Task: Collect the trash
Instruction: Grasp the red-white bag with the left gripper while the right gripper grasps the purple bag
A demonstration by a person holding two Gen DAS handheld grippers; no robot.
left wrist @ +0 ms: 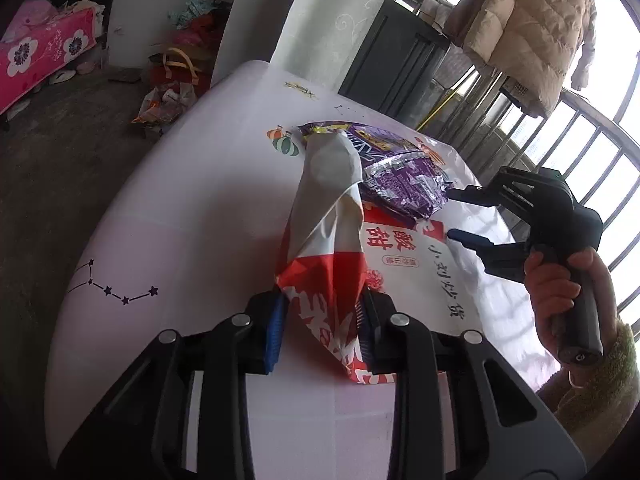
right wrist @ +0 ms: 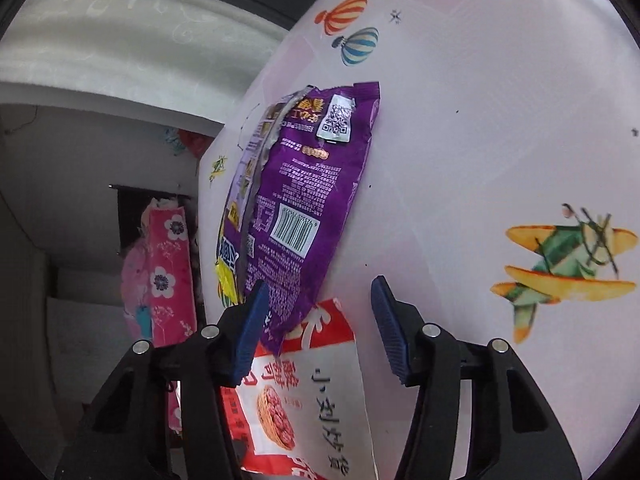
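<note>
Lying straight ahead of the right claw [right wrist: 316,332], the purple packet [right wrist: 304,192] has its long axis along the line the claw points, so its near end is the part to take. That end sits between the open pads, close to one pad [right wrist: 252,320] and clear of the other; whether the first pad touches the foil cannot be told. The jaws are apart and grip nothing.

The left claw [left wrist: 320,332] is clamped on the near, crumpled end of the red-and-white bag [left wrist: 320,256], which rises away from it and leans toward the purple packet. In its view the right claw [left wrist: 456,214] is off to one side, at the packet's edge, so the right hand [left wrist: 560,292] is judged the nearer one for the packet.

The packet overlaps the flat part of the bag, just below the right claw; closing there could catch both. Both lie on the white table [right wrist: 460,160] with printed pictures, and nothing else is near.
</note>
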